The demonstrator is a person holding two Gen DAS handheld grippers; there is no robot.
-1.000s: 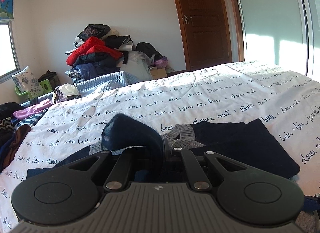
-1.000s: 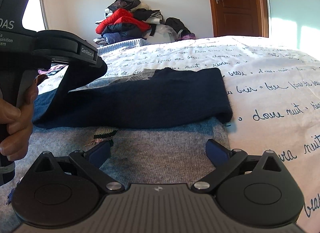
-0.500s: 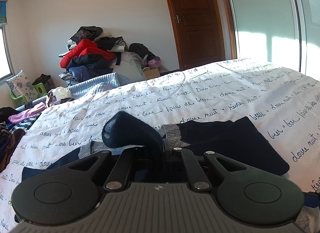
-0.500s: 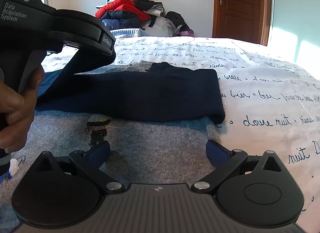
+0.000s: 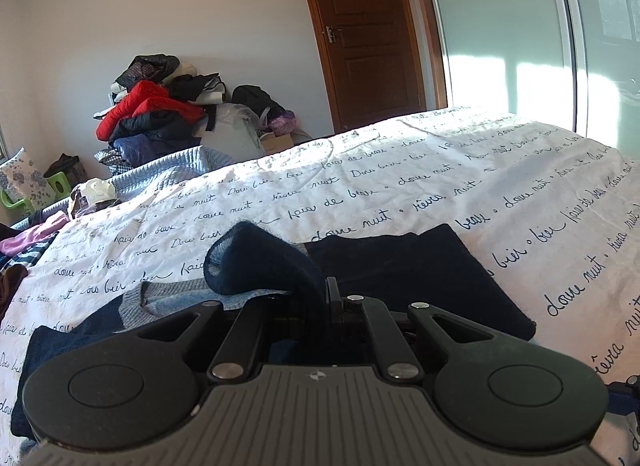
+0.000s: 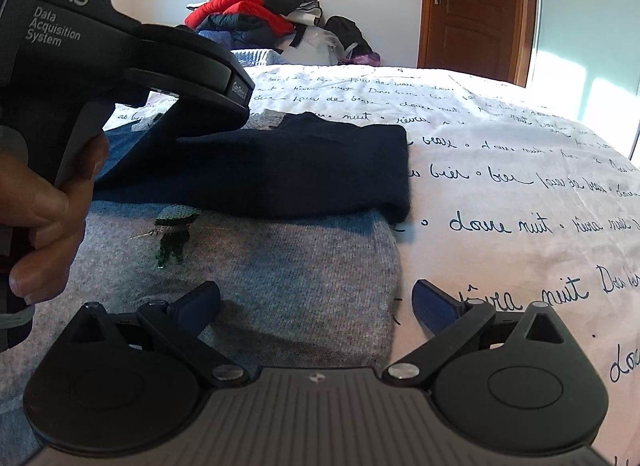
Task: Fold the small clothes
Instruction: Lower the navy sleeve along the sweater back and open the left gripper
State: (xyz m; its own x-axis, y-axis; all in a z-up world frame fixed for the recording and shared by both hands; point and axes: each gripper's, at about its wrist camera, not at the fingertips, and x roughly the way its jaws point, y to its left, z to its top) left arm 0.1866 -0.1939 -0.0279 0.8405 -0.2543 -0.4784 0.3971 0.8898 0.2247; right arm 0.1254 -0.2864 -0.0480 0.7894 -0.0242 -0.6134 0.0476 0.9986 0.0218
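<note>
Since a second ago the left gripper [image 5: 326, 298] has carried its pinched navy sleeve [image 5: 260, 262] rightward across the sweater [image 6: 248, 266], jaws clamped shut on the knit. Beside it the right gripper [image 6: 316, 298] hovers with jaws spread wide and empty over the grey body panel, near the right hem. Soft, light and floppy, the sweater lies flat on the script-printed duvet [image 6: 500, 185]; I judge cuffs and hem edges the surest holds.
</note>
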